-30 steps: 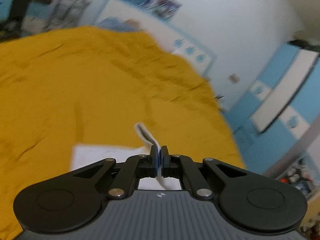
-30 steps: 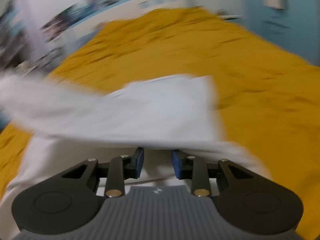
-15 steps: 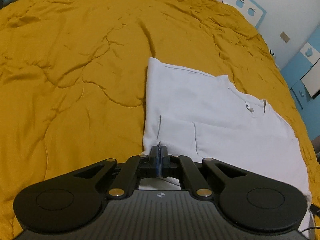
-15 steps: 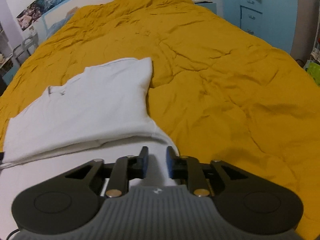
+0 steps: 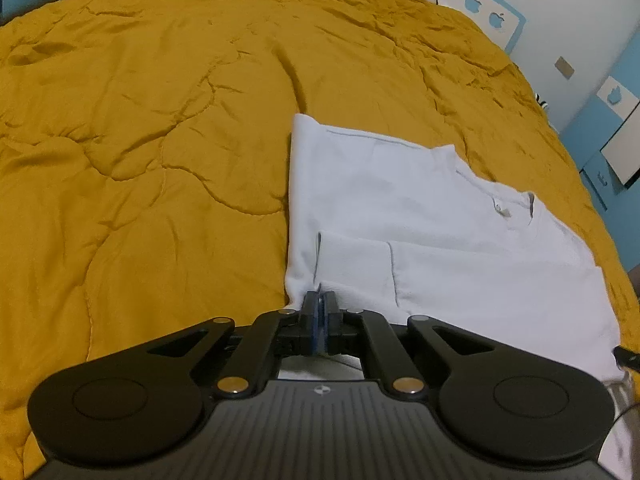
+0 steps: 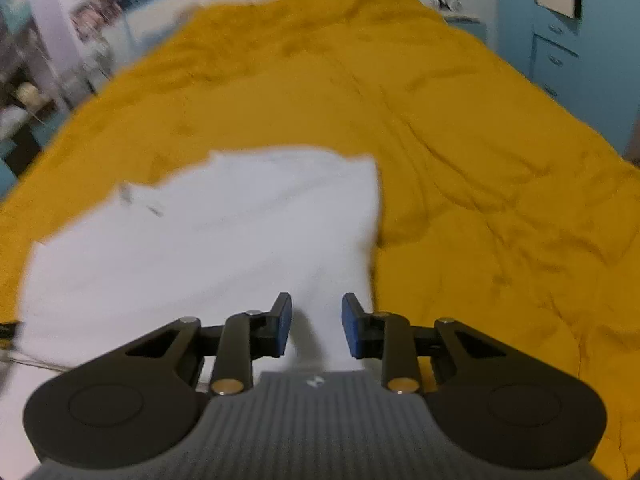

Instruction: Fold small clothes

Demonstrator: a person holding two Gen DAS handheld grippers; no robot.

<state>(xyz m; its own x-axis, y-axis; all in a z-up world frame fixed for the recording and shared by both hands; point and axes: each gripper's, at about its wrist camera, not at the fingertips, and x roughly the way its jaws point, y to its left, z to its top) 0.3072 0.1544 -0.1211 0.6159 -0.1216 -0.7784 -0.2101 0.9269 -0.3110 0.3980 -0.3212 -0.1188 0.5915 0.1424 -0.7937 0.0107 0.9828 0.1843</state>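
A small white T-shirt (image 5: 432, 232) lies partly folded on the yellow quilt (image 5: 140, 140), its collar to the right and a folded layer across its near half. My left gripper (image 5: 319, 300) is shut on the shirt's near left edge, low over the bed. In the right wrist view the same white shirt (image 6: 208, 240) lies blurred ahead. My right gripper (image 6: 316, 322) is open and empty, just above the shirt's near right part.
The yellow quilt (image 6: 480, 160) covers the whole bed. A white wall with blue apple stickers (image 5: 472, 0) and blue drawers (image 5: 612, 128) stand past the bed's far edge. Blue cabinets (image 6: 580, 60) stand to the right and cluttered shelves (image 6: 28, 92) to the left.
Both grippers brought the lifted shirt edge down onto the shirt. My right gripper let go, opened wider and lifted back. My left gripper stays shut on the cloth.
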